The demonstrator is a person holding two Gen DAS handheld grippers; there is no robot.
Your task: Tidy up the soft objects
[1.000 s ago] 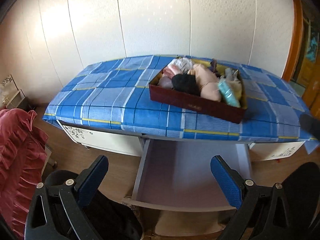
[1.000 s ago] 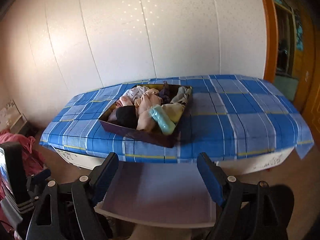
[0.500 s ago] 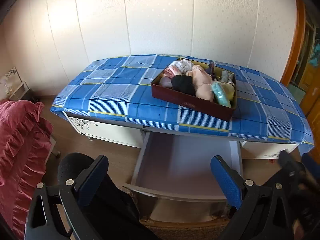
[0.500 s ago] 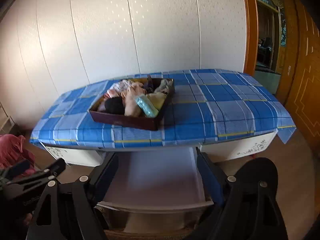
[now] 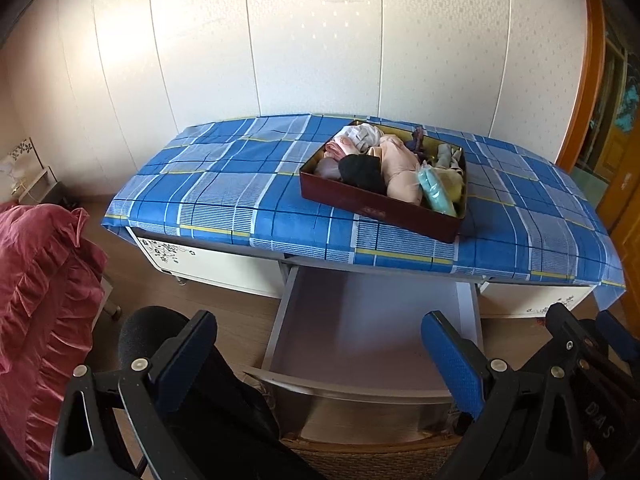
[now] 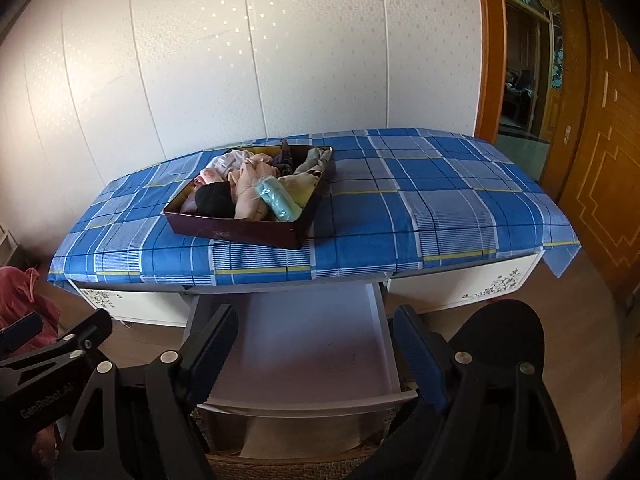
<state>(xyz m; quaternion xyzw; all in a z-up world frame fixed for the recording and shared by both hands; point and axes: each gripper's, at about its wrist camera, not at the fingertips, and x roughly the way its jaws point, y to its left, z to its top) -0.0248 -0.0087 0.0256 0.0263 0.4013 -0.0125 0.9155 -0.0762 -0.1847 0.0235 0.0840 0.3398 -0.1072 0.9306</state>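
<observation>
A dark red box [image 5: 380,206] [image 6: 236,233] sits on the blue plaid tablecloth [image 5: 224,184] [image 6: 420,200]. It is packed with soft items: a black bundle [image 5: 362,172] [image 6: 214,198], pink cloth [image 5: 400,164] and a mint-green roll [image 5: 434,190] [image 6: 280,198]. Below the table edge an empty drawer [image 5: 372,320] [image 6: 320,320] is pulled out. My left gripper [image 5: 320,356] hovers open over the drawer's front, holding nothing. My right gripper [image 6: 314,348] is also open and empty above the drawer, well short of the box.
Red ruffled fabric [image 5: 40,300] [image 6: 20,292] fills the left side. A black rounded object [image 5: 152,328] [image 6: 500,328] sits low beside the drawer. A woven surface [image 5: 372,456] lies below the drawer front. A wooden door [image 6: 592,140] stands at the right; white wall panels are behind the table.
Both views have pulled back and up from the table, so the box and drawer look farther away. The right gripper has come into the lower right of the left wrist view.
</observation>
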